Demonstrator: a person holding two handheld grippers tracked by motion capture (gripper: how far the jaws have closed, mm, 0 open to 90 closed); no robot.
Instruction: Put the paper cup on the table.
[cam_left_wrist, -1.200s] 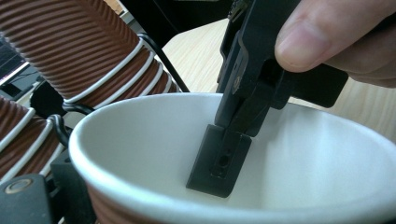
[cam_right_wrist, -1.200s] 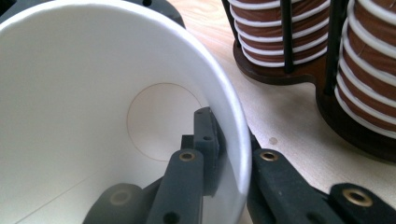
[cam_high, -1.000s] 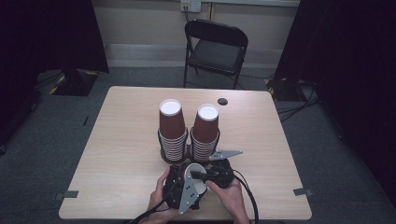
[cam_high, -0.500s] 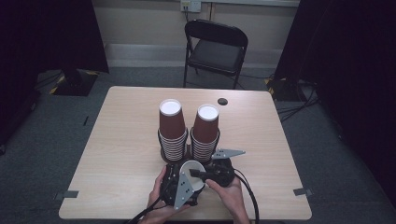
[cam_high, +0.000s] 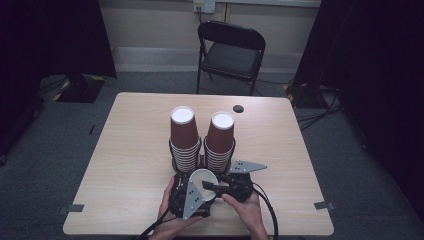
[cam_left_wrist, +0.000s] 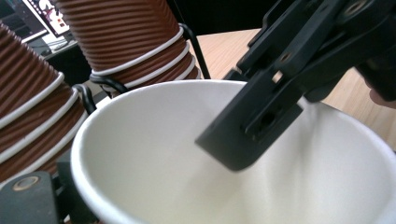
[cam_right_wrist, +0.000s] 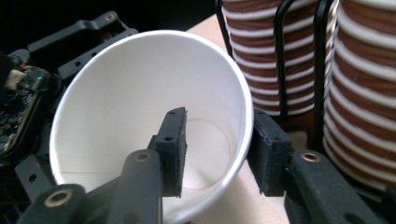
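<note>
Two tall stacks of brown ribbed paper cups (cam_high: 184, 137) (cam_high: 221, 140) stand in a black wire holder (cam_right_wrist: 280, 56) at the table's middle. Just in front of them, a single cup (cam_high: 199, 176) with a white inside lies tilted in my left gripper (cam_high: 196, 187), which is shut around its body. My right gripper (cam_right_wrist: 219, 149) straddles the cup's rim (cam_right_wrist: 245, 135), one finger (cam_left_wrist: 252, 130) inside the cup and the other outside. Its jaws have just been opening, and a gap shows between the inner pad and the cup wall.
The wooden table (cam_high: 130, 150) has free room left and right of the stacks. A small black disc (cam_high: 238, 108) lies near the far edge. A black folding chair (cam_high: 231, 50) stands behind the table. Both hands are at the near edge.
The right gripper's jaws have spread apart and released the cup's rim. Both hands stay almost where they were, and the cup remains in the left gripper.
</note>
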